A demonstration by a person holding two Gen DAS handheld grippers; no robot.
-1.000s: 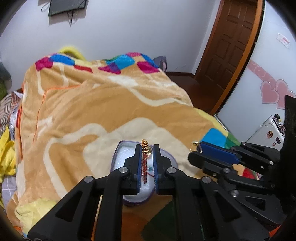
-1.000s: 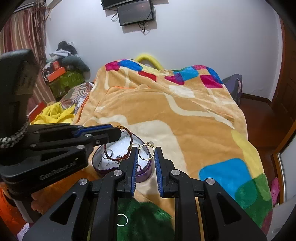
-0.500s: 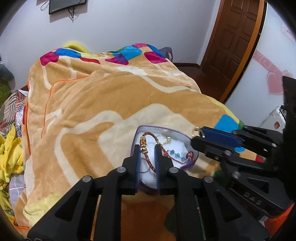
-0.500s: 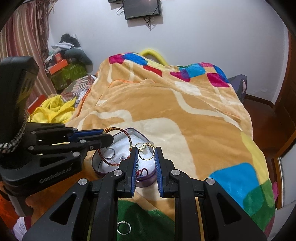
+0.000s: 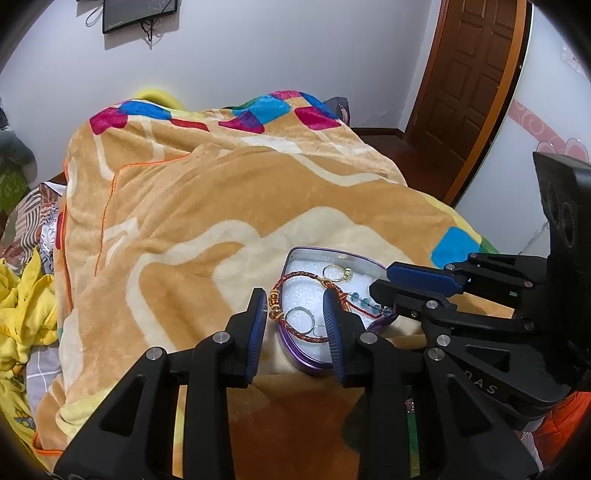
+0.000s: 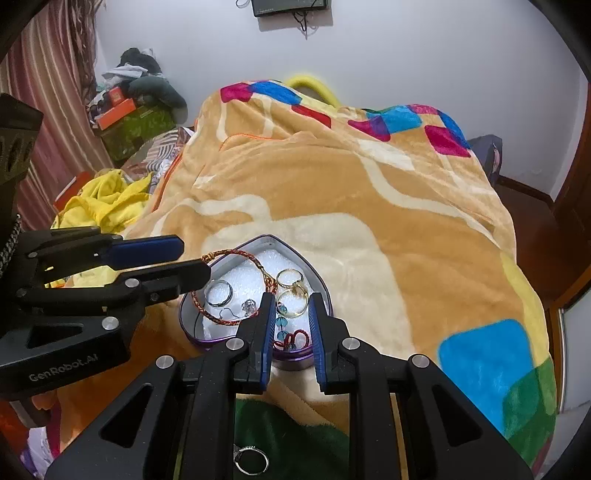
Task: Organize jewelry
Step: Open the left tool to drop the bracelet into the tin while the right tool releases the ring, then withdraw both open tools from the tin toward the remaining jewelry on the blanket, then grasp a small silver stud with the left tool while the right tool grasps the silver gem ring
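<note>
An orange-and-cream fleece blanket (image 5: 229, 206) covers the bed. Low in the right wrist view a silver ring (image 6: 251, 461) lies on its green patch. At lower centre sits the purple heart-shaped tin (image 6: 192, 325). The left gripper (image 5: 295, 314), clamped on the red braided bracelet (image 5: 291, 328) a second ago, is opening; the bracelet now drapes over the tin's rim. The right gripper (image 6: 291, 306) pinches a gold ring (image 6: 291, 301) above the tin. Beyond, a wall-mounted screen (image 5: 140, 14) and wooden door (image 5: 476, 70).

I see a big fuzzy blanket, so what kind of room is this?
Most likely a bedroom: a plush orange blanket covers what looks like a bed, clothes are heaped beside it, and a screen hangs on the wall by a wooden door.
</note>
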